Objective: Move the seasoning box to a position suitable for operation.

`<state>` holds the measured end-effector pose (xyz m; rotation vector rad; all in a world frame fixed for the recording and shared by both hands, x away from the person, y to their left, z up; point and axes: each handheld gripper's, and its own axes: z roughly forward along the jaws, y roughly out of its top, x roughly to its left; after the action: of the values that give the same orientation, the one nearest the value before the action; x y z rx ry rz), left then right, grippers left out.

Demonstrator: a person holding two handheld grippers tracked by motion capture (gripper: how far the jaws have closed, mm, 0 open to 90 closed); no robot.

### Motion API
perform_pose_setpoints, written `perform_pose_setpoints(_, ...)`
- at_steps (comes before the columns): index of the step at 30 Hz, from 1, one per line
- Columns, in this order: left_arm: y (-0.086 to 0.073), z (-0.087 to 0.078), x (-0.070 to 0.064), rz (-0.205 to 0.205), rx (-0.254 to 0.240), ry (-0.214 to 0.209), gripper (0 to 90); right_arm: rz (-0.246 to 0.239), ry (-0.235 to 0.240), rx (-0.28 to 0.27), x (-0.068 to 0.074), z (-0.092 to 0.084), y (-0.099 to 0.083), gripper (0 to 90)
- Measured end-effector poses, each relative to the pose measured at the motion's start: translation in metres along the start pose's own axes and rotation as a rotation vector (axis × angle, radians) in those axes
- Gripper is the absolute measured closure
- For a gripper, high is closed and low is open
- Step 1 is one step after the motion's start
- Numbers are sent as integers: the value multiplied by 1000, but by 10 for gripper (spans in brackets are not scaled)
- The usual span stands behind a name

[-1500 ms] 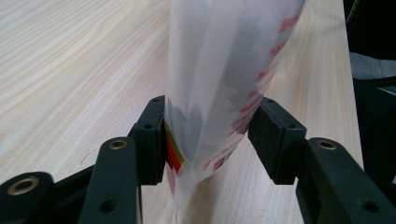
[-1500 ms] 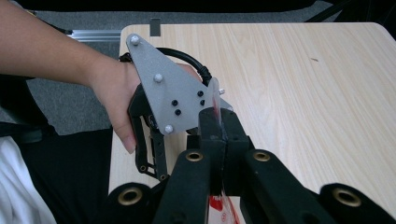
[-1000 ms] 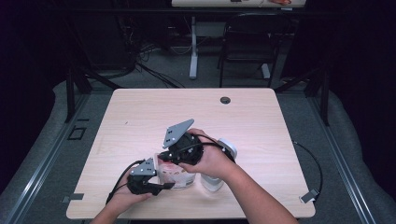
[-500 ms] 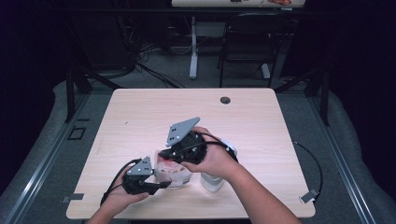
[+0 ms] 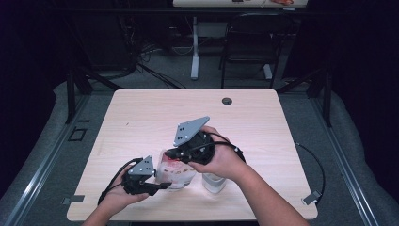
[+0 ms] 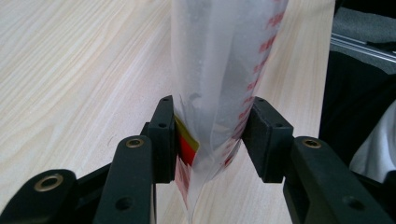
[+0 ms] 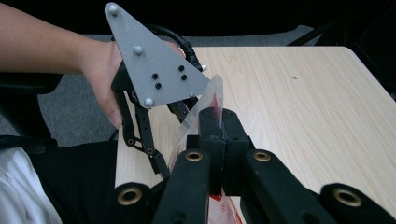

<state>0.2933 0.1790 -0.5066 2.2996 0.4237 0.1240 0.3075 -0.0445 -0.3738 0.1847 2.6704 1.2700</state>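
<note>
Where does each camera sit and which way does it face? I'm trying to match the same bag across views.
High view: above the person's side, facing forward and down on the table; forearms, left gripper, right gripper.
Left gripper view: rides that gripper, looking along its jaws at the plastic bag.
Right gripper view: looks along its shut jaws; left hand beyond.
All three share the bag.

plastic bag [image 6: 219, 84] cut off at top edge
its print is blurred; white container [image 5: 214, 182] is half hidden by a forearm.
</note>
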Motion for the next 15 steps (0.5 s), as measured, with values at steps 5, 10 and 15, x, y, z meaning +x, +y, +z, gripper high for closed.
perform_pose_setpoints(5, 6, -5, 1, 14, 33, -4, 586, 4, -10, -17, -1, -5, -2, 900)
perform_pose_setpoints(10, 14, -8, 3, 31, 76, -20, 587, 9, -15, -21, -1, -10, -5, 900)
perform_pose_setpoints(15, 19, -11, 5, 45, 99, -11, 588, 12, -27, -30, -2, -14, -7, 900)
